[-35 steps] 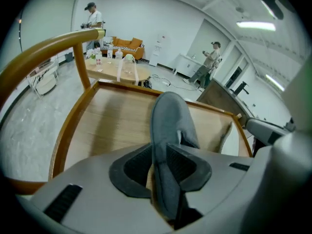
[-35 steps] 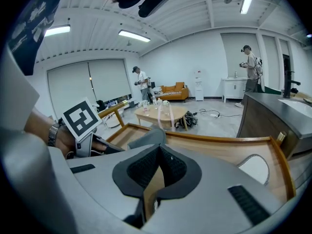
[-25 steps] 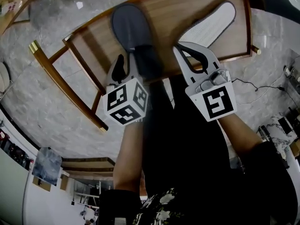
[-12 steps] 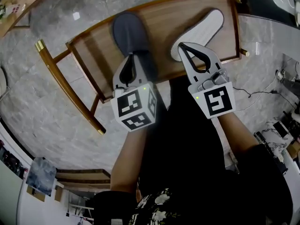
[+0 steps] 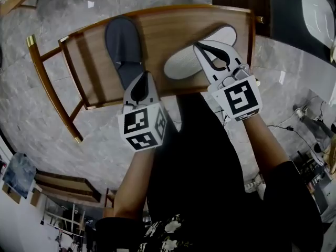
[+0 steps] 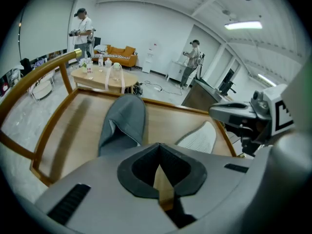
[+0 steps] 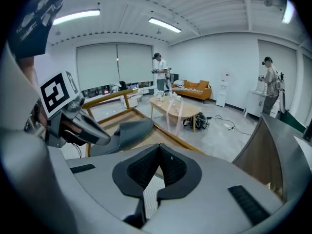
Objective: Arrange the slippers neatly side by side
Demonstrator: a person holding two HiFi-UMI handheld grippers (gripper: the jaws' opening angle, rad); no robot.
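Observation:
A grey slipper (image 5: 122, 43) lies toe-away on the wooden table (image 5: 157, 10), left of centre. To its right a second slipper (image 5: 181, 64) lies upside down and slanted, its white ribbed sole up. My left gripper (image 5: 144, 75) is shut, with its tips at the right side of the grey slipper's heel. In the left gripper view only wood shows at the left gripper's closed tips (image 6: 159, 146), and the grey slipper (image 6: 124, 118) lies just ahead to the left. My right gripper (image 5: 197, 45) is shut and hangs over the white sole (image 7: 152, 196); nothing shows between its jaws.
The table has a raised wooden rim. A wooden frame (image 5: 47, 83) stands on the marble floor to the left, and a cable (image 5: 294, 130) lies to the right. Far off are a low table with bottles (image 6: 102, 79) and two standing people (image 6: 83, 26).
The left jaws, open around the grey slipper's heel a second ago, have closed. The white-soled slipper has shifted left toward the grey one and now lies under the right gripper.

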